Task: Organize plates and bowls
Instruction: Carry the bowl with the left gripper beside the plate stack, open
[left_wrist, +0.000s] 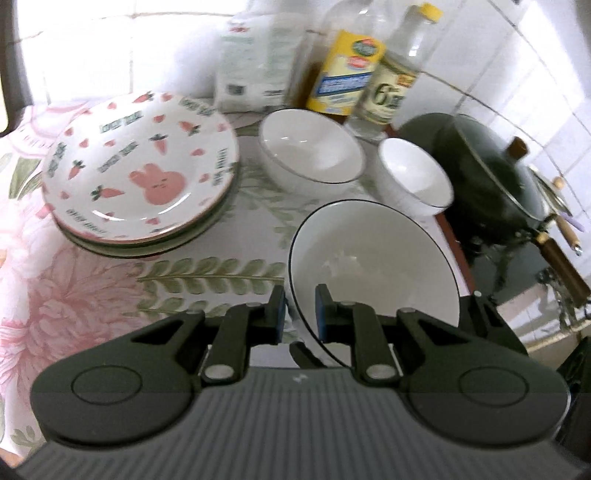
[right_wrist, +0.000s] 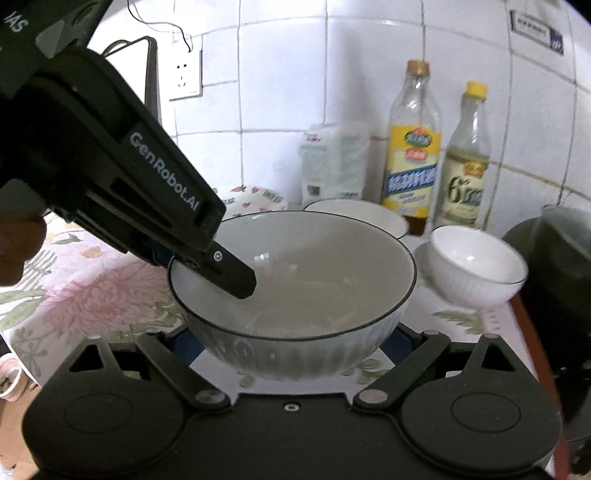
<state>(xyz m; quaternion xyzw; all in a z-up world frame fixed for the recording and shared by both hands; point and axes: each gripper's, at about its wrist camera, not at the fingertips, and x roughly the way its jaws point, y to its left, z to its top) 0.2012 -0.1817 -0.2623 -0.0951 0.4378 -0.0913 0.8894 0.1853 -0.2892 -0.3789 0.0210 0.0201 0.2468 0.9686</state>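
A large white bowl (left_wrist: 369, 258) (right_wrist: 314, 266) with a dark rim is held by both grippers. My left gripper (left_wrist: 299, 295) (right_wrist: 221, 266) is shut on its near rim, one finger inside and one outside. My right gripper (right_wrist: 291, 343) spans the bowl's ribbed body, its blue pads against both sides. A medium white bowl (left_wrist: 310, 151) (right_wrist: 369, 214) and a small white bowl (left_wrist: 413, 173) (right_wrist: 476, 262) stand behind it. At the left, a stack of plates (left_wrist: 140, 166) (right_wrist: 255, 199) is topped by one with a rabbit and carrots.
A floral tablecloth (left_wrist: 74, 295) covers the counter. By the tiled wall stand a white bag (left_wrist: 258, 62), a yellow-labelled bottle (left_wrist: 343, 74) and a yellow-capped bottle (left_wrist: 399, 81). A dark lidded wok (left_wrist: 487, 173) (right_wrist: 554, 258) sits at the right. A hand (right_wrist: 18, 251) shows at the left edge.
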